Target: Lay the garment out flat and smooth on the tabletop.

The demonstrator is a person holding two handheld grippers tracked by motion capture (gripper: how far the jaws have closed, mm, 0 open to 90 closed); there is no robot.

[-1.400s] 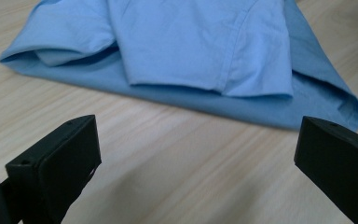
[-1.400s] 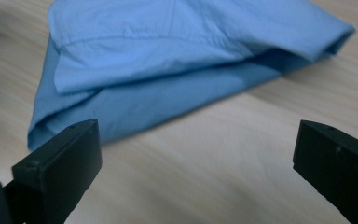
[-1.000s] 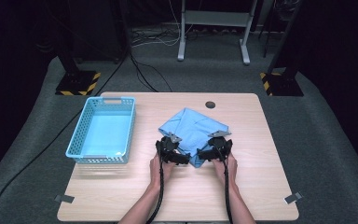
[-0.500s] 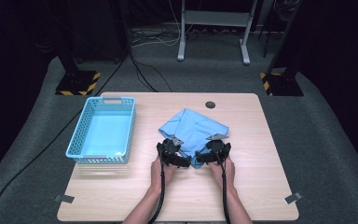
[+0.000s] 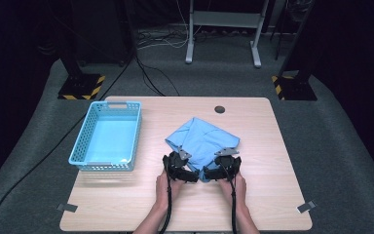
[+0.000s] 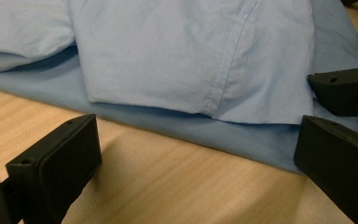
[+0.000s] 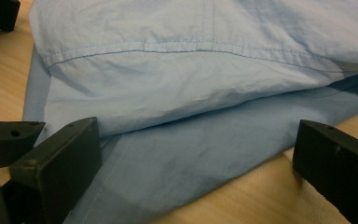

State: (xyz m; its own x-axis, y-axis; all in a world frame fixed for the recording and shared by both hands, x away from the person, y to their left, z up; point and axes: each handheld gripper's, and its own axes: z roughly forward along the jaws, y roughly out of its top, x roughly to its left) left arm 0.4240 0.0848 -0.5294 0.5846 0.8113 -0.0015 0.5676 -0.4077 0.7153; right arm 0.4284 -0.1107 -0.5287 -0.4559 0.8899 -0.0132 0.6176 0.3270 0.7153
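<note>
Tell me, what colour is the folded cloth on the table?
Light blue. The cloth shows it best in the left gripper view, stitched seam included.

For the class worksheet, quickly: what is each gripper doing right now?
Left gripper: open, holding nothing, at the near edge of the blue cloth.
Right gripper: open, holding nothing, at the same edge.

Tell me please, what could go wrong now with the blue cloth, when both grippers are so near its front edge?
The blue cloth lies folded in layers. The left gripper, jaws open, might catch only the lower layer and pull the fold apart.

The left gripper and the right gripper, also open, point toward the same near corner, so they could bump each other when closing.

A jaw low on the table might push the cloth instead of sliding under it.
</note>
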